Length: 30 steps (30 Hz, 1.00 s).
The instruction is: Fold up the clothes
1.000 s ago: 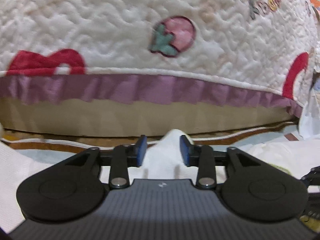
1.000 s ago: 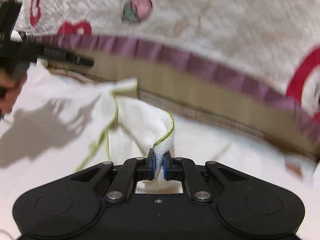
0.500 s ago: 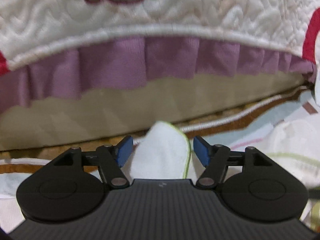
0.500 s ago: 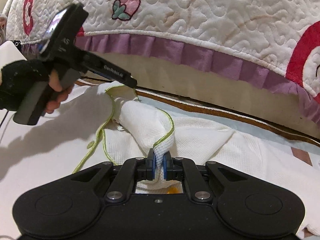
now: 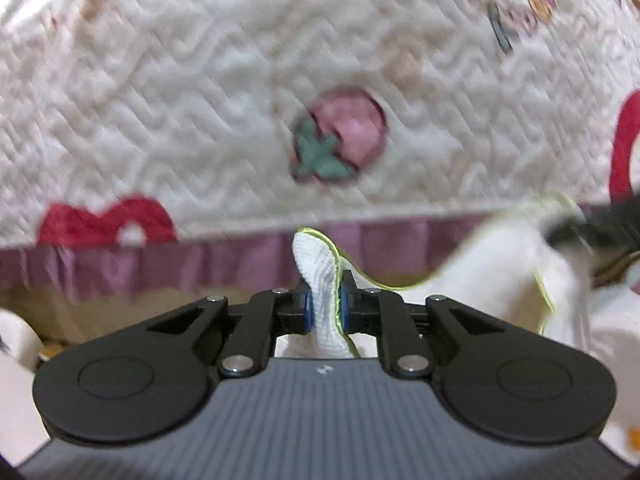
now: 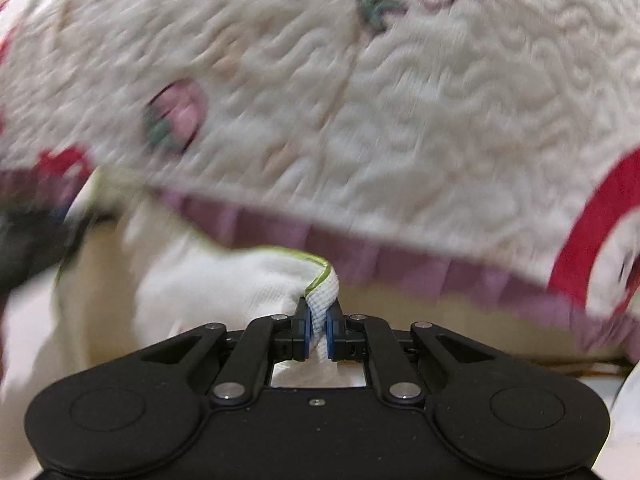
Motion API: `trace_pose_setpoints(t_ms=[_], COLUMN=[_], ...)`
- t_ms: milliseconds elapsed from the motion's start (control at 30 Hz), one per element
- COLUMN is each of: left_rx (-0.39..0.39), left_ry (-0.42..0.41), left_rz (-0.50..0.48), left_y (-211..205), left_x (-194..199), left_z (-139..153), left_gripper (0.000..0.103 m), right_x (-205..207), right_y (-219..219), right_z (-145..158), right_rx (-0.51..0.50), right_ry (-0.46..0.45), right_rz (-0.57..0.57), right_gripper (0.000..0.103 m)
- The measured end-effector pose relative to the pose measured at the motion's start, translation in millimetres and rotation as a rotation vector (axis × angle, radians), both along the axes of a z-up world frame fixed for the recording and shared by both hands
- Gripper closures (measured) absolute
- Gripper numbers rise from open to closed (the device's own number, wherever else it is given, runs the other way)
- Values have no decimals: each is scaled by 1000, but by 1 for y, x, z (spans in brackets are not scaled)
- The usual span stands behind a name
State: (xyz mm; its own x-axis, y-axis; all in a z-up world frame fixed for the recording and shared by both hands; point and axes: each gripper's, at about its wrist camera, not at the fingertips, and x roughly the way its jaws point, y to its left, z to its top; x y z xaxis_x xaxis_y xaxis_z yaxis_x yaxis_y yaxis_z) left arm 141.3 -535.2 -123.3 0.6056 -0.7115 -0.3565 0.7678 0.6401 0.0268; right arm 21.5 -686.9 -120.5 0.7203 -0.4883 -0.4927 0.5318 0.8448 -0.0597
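Left wrist view: left gripper (image 5: 323,306) pinching a trimmed edge of the white garment (image 5: 320,268), cloth running off rightward toward the other tool, quilt (image 5: 240,80) looming behind.

Right wrist view: right gripper (image 6: 317,330) clamping another trimmed edge, garment (image 6: 224,288) spreading leftward; likely stretching the span between both grips.

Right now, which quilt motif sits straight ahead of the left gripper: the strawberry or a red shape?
The strawberry, pink with green leaves, directly above the left gripper. The red shapes lie off to the sides.
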Motion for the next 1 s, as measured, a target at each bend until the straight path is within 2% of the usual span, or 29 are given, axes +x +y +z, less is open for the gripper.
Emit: trace_pose_setpoints(t_ms=[33,67,133,167,200,267,367,500,533,567,633,700,733,867,933,1000], left_rx=[-1,-7,-33,-37,-35,-50,-83,-77,-73,-74,-41,16,48,125,142,135], left_ry=[35,65,123,141,141,110,131,234,269,315,420,502,526,564,587,577], left_rz=[-2,4,9,1,-8,-20,-30,-23,-24,-29,-41,-79,-104,-206,-230,-236], left_y=[-1,-3,-4,-3,-4,-2,6,18,22,25,28,23,17,-5,-12,-15], left_x=[2,4,10,12,13,13,18,38,45,54,75,92,98,110,114,114], left_z=[-2,-3,-3,-2,-2,1,4,1,-1,-3,-12,-21,-26,-42,-51,-55], left_gripper=[85,85,86,94,98,100,100,95,90,78,62,60,56,50,45,44], right_x=[9,18,28,22,14,-4,-28,-26,-22,-18,-11,-7,-3,1,-9,-22], right_y=[-5,-10,-24,-29,-33,-42,-50,-42,-37,-31,-20,-10,-5,14,25,32], right_z=[1,1,-3,-2,0,3,1,-11,-14,-15,-22,-30,-32,-42,-42,-41], right_rx=[13,39,149,208,268,377,515,636,628,616,642,649,638,583,528,472], right_ry=[1,8,5,-38,-86,-177,-201,-79,-44,-8,12,23,37,94,112,117], right_rz=[-11,-21,-11,-2,7,13,23,88,104,121,166,192,197,223,243,250], right_gripper=[94,89,73,61,54,46,45,45,45,45,45,45,45,45,45,45])
